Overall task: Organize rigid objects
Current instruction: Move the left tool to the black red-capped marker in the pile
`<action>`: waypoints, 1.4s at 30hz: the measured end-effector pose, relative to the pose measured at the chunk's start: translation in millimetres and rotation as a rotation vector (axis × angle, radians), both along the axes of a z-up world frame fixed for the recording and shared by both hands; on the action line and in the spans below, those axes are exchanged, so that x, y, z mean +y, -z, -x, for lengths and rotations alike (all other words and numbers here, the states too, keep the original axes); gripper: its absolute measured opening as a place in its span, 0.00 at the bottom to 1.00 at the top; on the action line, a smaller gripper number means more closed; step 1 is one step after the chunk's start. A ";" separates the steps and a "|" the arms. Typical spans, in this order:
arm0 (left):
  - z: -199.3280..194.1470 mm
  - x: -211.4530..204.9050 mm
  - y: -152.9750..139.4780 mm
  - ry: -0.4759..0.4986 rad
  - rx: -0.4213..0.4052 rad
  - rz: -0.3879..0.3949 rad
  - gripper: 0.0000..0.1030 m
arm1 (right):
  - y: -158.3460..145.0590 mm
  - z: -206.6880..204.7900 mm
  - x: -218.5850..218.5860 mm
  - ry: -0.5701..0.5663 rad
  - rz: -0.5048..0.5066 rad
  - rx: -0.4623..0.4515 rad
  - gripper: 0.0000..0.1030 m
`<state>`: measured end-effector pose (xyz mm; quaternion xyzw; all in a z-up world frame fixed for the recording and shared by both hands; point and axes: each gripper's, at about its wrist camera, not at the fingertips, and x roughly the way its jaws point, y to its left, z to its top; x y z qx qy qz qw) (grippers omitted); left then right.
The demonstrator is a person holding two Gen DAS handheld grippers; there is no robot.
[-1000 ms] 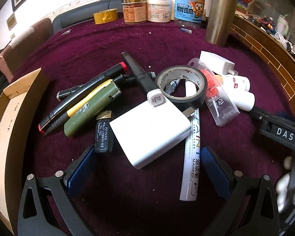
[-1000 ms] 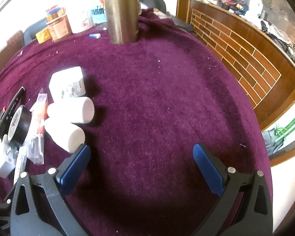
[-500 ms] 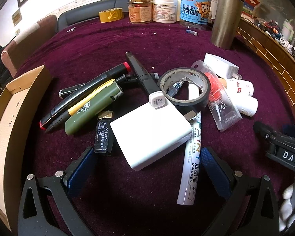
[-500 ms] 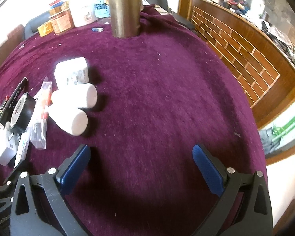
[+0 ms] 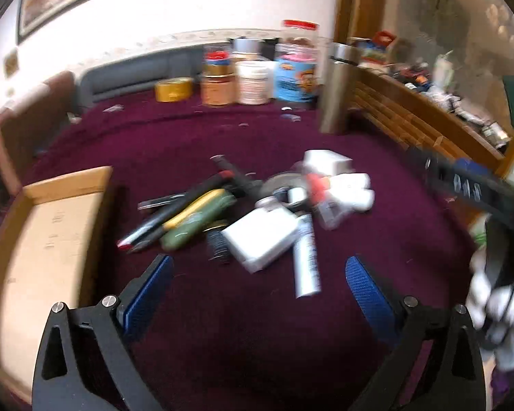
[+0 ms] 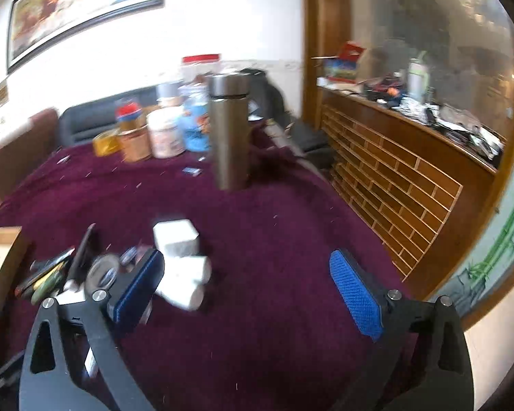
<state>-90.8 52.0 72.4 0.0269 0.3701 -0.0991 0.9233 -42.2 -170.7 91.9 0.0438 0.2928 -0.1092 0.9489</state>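
Blurred labels unreadable; left tongs [image 5: 257, 286], right tongs [image 6: 246, 282] both spread, empty.

On the maroon-clothed bench [image 5: 257, 325]: one open cardboard box [image 5: 51, 239], one flat white rectangular charger [image 5: 262, 238], one white paint marker [image 5: 306, 257], two white cylindrical bottles [image 6: 188, 284], one white cube adapter [image 6: 176, 239], one tall steel flask [image 6: 229, 133], one yellow tape roll [image 5: 174, 89].

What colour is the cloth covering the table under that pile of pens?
Deep purple-maroon cloth, seen best in the left wrist view.
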 end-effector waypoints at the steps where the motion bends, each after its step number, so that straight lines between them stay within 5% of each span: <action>1: 4.6 8.5 -2.9 -0.027 -0.022 -0.009 0.95 | 8.4 -15.1 -2.0 0.009 -0.025 0.025 0.95; 8: -17.2 75.8 -20.7 -0.176 -0.041 -0.046 0.95 | 39.0 -17.4 -20.8 0.043 -0.120 0.019 0.95; 13: -70.4 67.2 2.0 -0.094 0.031 -0.102 0.94 | 42.7 -17.8 -23.2 0.039 -0.157 0.035 0.95; 16: -107.3 55.7 17.3 -0.044 0.116 -0.088 0.73 | 43.0 -17.9 -21.3 0.023 -0.156 0.033 0.95; 21: -149.3 49.0 41.5 -0.029 0.228 -0.040 0.70 | 47.3 -23.2 -21.1 0.009 -0.170 0.058 0.95; 23: -147.4 49.0 42.1 0.008 0.258 0.035 0.70 | 49.0 -24.3 -23.0 0.010 -0.185 0.066 0.95; 28: -113.2 32.8 56.2 0.151 0.369 0.173 0.49 | 52.5 -26.9 -25.6 0.014 -0.211 0.084 0.95; 32: -70.7 15.8 55.9 0.242 0.374 0.136 0.42 | 53.0 -27.1 -25.9 0.011 -0.219 0.088 0.95; 36: -43.2 23.5 37.6 0.230 0.279 0.117 0.42 | 53.9 -27.9 -25.9 0.009 -0.226 0.095 0.95; 42: -32.5 23.5 37.8 0.262 0.235 -0.032 0.43 | 55.5 -28.8 -26.6 0.014 -0.236 0.106 0.95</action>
